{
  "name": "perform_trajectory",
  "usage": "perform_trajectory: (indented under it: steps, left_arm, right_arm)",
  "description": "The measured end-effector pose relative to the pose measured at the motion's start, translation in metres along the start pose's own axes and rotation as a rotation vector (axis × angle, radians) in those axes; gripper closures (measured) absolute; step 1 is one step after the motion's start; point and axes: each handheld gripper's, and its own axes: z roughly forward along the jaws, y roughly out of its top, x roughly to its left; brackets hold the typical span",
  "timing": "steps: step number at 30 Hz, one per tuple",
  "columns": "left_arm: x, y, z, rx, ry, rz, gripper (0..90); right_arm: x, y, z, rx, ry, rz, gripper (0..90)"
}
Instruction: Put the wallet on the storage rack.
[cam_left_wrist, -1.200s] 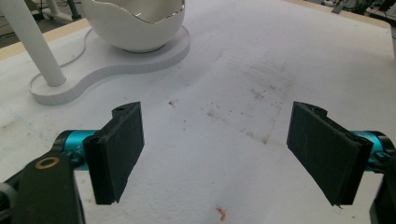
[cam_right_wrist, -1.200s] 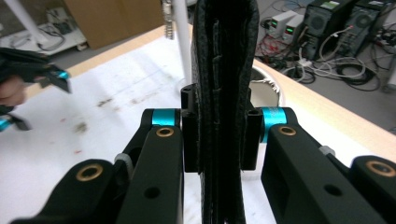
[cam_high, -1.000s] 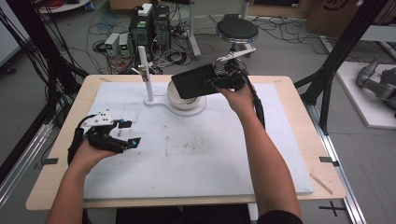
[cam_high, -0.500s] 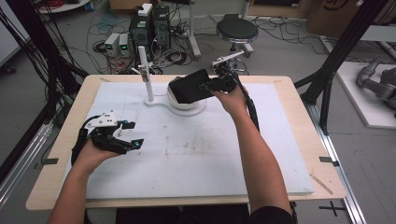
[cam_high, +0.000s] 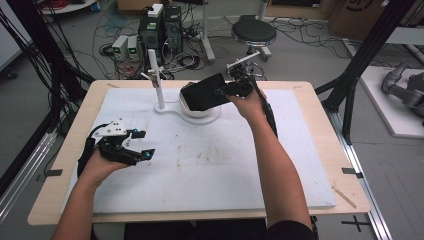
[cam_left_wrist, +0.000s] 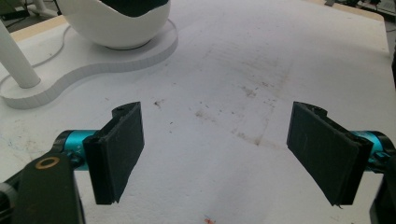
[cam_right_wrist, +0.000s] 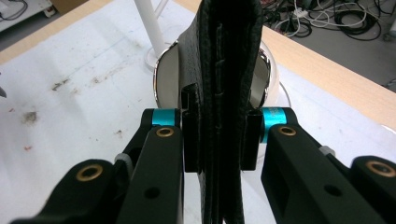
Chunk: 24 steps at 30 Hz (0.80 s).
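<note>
**Black wallet held over the white bowl**

The right gripper pinched a black wallet by one end, holding it in the air at the far middle of the table, just above the white bowl; in the right gripper view the two pads pressed flat on either face of the folded wallet, its stitched edge running up between them. The left gripper rested at the near left, well apart from the bowl, its jaws spread wide with nothing between them; bare stained mat showed in the gap.

The wallet looked like grained leather or an imitation; judged light, soft and somewhat floppy, yet thick enough through its folded layers to resist a squeeze; not fragile. Its textured faces probably gave the pads good friction, so a slip seemed unlikely; the free end might sag or the fold gape if gripped too near one edge. Taking it across both faces close to the spine, as here, seemed the soundest hold.

No brand, label or writing could be read on the wallet, the bowl or the white stand beside it.
</note>
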Motion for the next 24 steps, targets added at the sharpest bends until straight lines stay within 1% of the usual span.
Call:
perform_trajectory:
  steps: [1,4,6,7,9,10,11,13,14,16,18,20,21,22,23,24]
  left_arm:
    - [0.000,0.000,0.000,0.000,0.000,-0.002,19.0]
    - [0.000,0.000,0.001,0.003,0.000,-0.001,19.0]
    - [0.000,0.000,0.001,0.004,-0.003,-0.001,19.0]
    - [0.000,0.000,0.001,0.004,-0.003,-0.001,19.0]
    - [0.000,0.000,0.001,0.002,-0.002,-0.001,19.0]
    - [0.000,0.000,0.001,0.000,-0.002,-0.001,19.0]
    - [0.000,0.000,0.001,-0.001,-0.002,-0.002,19.0]
    - [0.000,0.000,0.001,-0.002,-0.003,0.001,19.0]
    - [0.000,0.000,0.001,-0.002,-0.003,0.001,19.0]
    - [0.000,0.000,0.001,-0.002,-0.003,0.002,19.0]
    - [0.000,0.000,0.001,-0.002,-0.005,0.002,19.0]
    - [0.000,0.000,0.001,-0.005,-0.005,0.001,19.0]
    - [0.000,0.000,0.001,-0.005,-0.005,0.001,19.0]
    - [0.000,0.000,0.001,-0.005,-0.005,0.000,19.0]
    - [0.000,0.000,0.001,-0.004,-0.006,-0.001,19.0]
    - [0.001,0.000,0.001,-0.003,-0.007,-0.001,19.0]
  right_arm:
    - [0.002,0.002,0.000,0.009,-0.010,-0.012,77.1]
    - [0.003,0.007,0.001,0.027,-0.019,-0.012,77.0]
    - [0.003,0.010,0.002,0.033,-0.025,-0.025,77.0]
    - [0.005,0.011,0.002,0.045,-0.024,-0.004,76.9]
    - [0.005,0.013,0.002,0.054,-0.028,0.001,77.0]
    - [0.005,0.014,0.006,0.067,-0.038,-0.021,76.8]
    - [0.007,0.014,0.008,0.075,-0.049,-0.018,76.8]
    - [0.009,0.017,0.011,0.076,-0.047,-0.023,76.6]
    - [0.010,0.019,0.013,0.076,-0.055,-0.032,76.4]
    - [0.011,0.021,0.014,0.075,-0.062,-0.034,76.2]
    - [0.011,0.022,0.015,0.072,-0.064,-0.032,76.0]
    - [0.008,0.022,0.016,0.064,-0.071,-0.013,74.7]
    - [0.008,0.022,0.016,0.064,-0.071,-0.013,74.7]
    - [0.005,0.021,0.017,0.061,-0.080,0.002,69.9]
    - [0.005,0.021,0.017,0.061,-0.080,0.002,69.9]
    - [0.004,0.021,0.017,0.062,-0.095,-0.006,64.6]
